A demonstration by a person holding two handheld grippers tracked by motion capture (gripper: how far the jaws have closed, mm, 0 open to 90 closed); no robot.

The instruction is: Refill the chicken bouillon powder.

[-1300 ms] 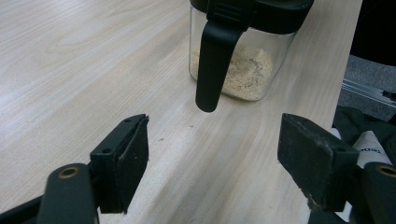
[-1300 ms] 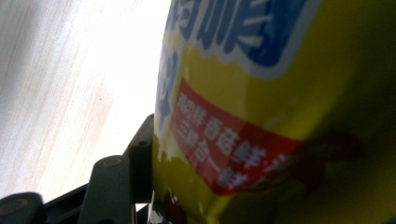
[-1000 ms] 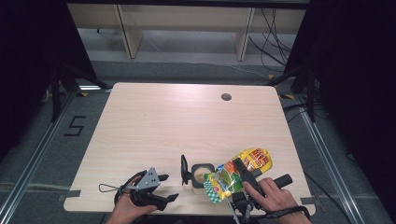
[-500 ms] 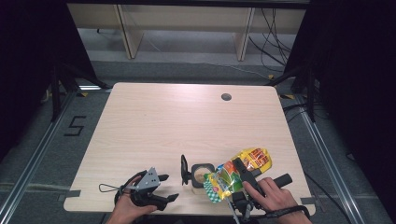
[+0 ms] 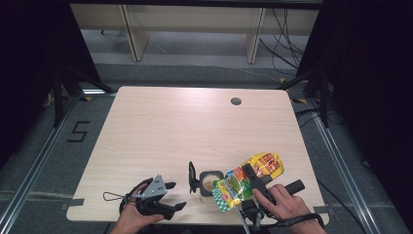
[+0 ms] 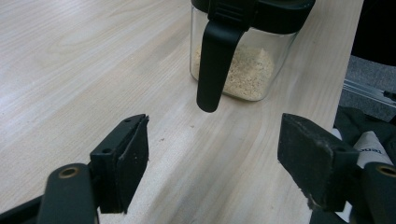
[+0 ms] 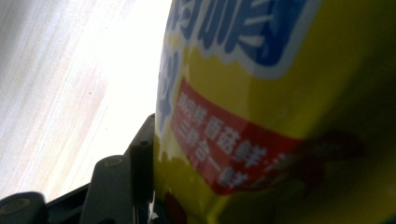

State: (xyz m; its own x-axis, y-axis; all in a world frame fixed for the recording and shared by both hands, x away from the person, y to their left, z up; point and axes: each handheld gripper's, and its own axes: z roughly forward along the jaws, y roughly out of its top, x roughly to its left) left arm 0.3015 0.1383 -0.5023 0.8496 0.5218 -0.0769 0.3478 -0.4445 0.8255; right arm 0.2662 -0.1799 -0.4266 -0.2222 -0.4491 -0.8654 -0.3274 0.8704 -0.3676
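1. Snack bag [image 5: 248, 181] is sitting tilted over the open mouth of the clear jar [image 5: 211, 181], near the front edge of the table [image 5: 195, 126], bottom end raised toward the right.
2. Right gripper [image 5: 253, 183] is clamping the bag at mid-body, jaws partly spread by its bulk; in the right gripper view the yellow wrapper [image 7: 280, 116] is pressing against the one jaw showing.
3. Left gripper [image 5: 173, 195] is resting wide open and holding nothing; in the left gripper view its jaws are pointing at the jar [image 6: 243, 60], well short of it.
4. Jar is standing free, lid [image 5: 192, 176] flipped up, some crumbs inside.
5. Risk: nobody is steadying the jar, so a nudge from the bag is likely tipping or sliding it.
6. Risk: bag mouth looking off-centre over the small opening, so contents probably spilling onto the table.
7. Risk: slick wrapper slipping in the grip.
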